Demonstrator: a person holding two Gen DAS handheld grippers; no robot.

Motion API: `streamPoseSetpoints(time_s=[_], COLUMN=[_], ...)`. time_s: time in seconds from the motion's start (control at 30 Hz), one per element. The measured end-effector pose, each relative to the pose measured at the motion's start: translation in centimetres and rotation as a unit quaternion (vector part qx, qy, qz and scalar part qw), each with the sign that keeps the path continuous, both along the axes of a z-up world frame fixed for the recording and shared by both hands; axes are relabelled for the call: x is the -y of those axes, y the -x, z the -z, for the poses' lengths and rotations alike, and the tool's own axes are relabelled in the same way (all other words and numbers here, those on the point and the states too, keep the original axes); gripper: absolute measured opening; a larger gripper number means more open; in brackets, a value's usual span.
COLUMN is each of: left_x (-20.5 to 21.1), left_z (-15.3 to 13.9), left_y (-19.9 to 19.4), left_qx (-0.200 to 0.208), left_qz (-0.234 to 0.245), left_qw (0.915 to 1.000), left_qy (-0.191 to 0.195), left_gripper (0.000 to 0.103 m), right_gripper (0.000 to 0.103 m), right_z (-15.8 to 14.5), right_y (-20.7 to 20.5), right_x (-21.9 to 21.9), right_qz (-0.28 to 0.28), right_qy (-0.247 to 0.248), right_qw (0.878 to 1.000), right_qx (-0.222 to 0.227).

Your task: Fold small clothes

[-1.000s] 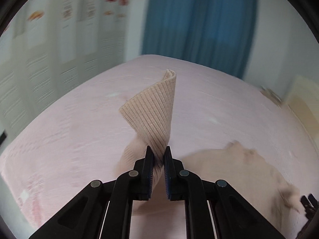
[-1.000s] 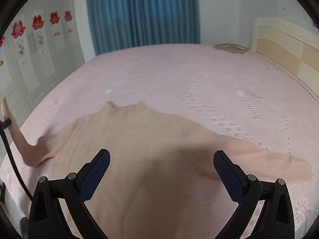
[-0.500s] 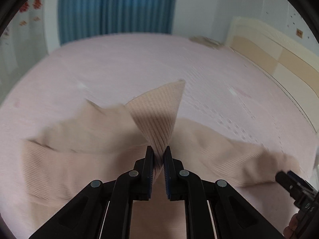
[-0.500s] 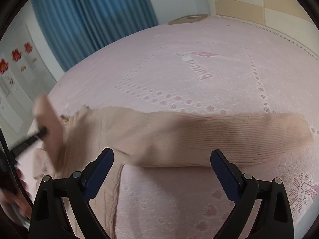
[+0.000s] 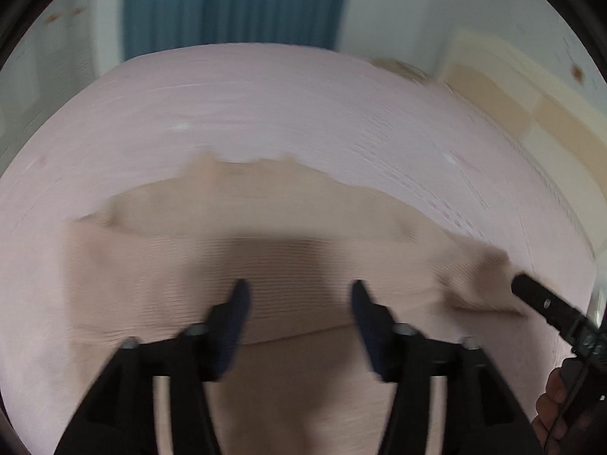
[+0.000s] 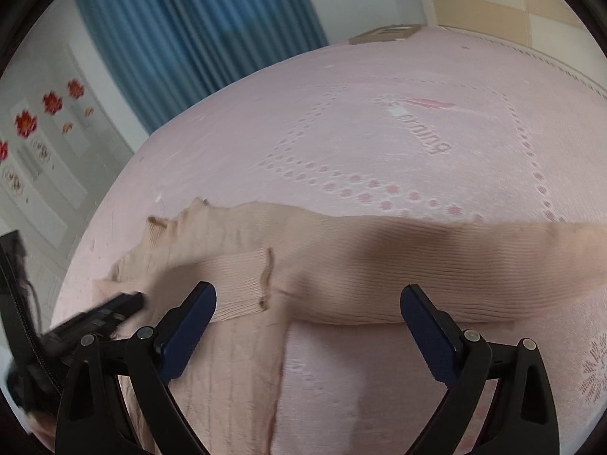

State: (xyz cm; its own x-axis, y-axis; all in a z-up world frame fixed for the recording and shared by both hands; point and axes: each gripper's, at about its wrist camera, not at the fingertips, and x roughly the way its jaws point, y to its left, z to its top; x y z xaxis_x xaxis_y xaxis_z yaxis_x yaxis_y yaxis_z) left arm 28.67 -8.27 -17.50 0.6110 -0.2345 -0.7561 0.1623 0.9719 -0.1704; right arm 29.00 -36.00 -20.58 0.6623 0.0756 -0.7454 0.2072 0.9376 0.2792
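The left gripper (image 5: 299, 303) is opening: its two dark-blue padded fingers (image 5: 237, 305) stand apart and blurred, with only the ribbed knit of the sweater (image 5: 265, 227) showing in the gap below them and nothing pinched between the pads. The right gripper (image 6: 309, 322) has its fingers (image 6: 193, 318) spread wide over the garment, holding nothing; the pads hang above the cloth, and whether they brush it cannot be told.

Just beyond the right gripper's left finger, a beige sleeve (image 6: 235, 284) lies folded across the sweater's body, its ribbed cuff ending near the middle of the garment. The other sleeve (image 6: 474, 261) stretches straight out to the right, flat on the bed. The neck opening points toward the far side of the bed, its edge slightly curled up.

The sweater lies at the near edge of the pink bedspread (image 6: 379, 132), which carries a woven dotted border and some lettering. In the left wrist view, the right gripper's tip reaches in from the right edge at the sleeve end, with a person's hand (image 5: 557, 405) behind it. Farther out hang blue curtains (image 6: 197, 30); a pale wooden headboard (image 6: 531, 7) stands on the right, and white wardrobe doors with red flower stickers (image 6: 49, 102) on the left.
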Motion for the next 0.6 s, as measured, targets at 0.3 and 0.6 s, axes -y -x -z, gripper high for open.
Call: streamPoseSetpoints(time_s=[0.3, 0.6], left_x=[-16.9, -18.7], left_z=[3.6, 6.9], left_y=[-0.6, -3.2], left_qx=[-0.020, -0.060], left_qz=[-0.138, -0.130], left_qw=[0.9882, 0.9859], left_qy=[0.064, 0.087], left_gripper=[0.073, 0.073], right_gripper=[0.067, 0.034], right_z=[3.1, 6.1], right_y=[-3.2, -5.0], right_x=[-5.9, -8.4], right_qz=[-0.046, -0.037], right_qy=[0.046, 0.113], right_qw=[0.997, 0.991], right_qx=[-0.042, -0.058])
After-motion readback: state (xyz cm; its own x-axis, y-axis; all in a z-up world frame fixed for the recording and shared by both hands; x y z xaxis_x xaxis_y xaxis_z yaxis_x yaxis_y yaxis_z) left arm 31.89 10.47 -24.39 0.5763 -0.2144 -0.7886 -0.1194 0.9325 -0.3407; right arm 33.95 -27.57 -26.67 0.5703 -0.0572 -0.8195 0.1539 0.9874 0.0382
